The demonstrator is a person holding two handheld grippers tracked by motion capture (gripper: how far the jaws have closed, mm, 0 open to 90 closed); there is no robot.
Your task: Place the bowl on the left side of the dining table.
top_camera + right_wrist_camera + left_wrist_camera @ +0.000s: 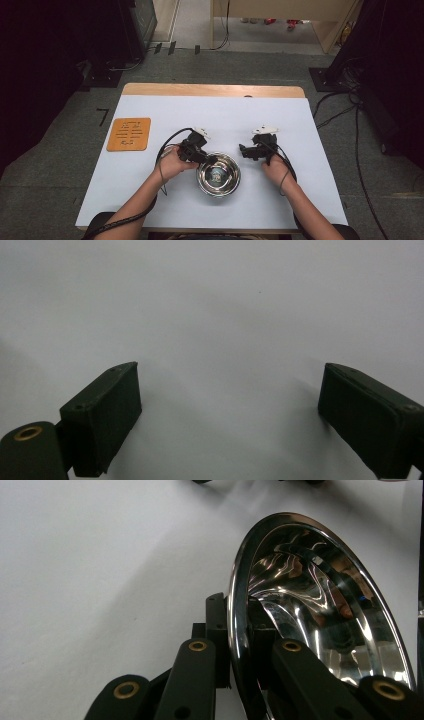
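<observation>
Bowl (218, 174) steel, centre-near on counter (150, 165) | rigid, light, slick thin rim | left gripper (209, 159) jaws clamped on rim at 10 o'clock | right gripper (243, 150) jaws apart, empty, 2 o'clock.

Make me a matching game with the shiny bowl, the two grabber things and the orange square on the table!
Things:
1. steel bowl
2. left gripper
3. right gripper
4. orange mat

States:
A. open, with white table under it
B. flat near the table's left edge
C. shut on the bowl's rim
D. shiny, in front of the person between the hands

Pairs: 1-D, 2-C, 3-A, 4-B
</observation>
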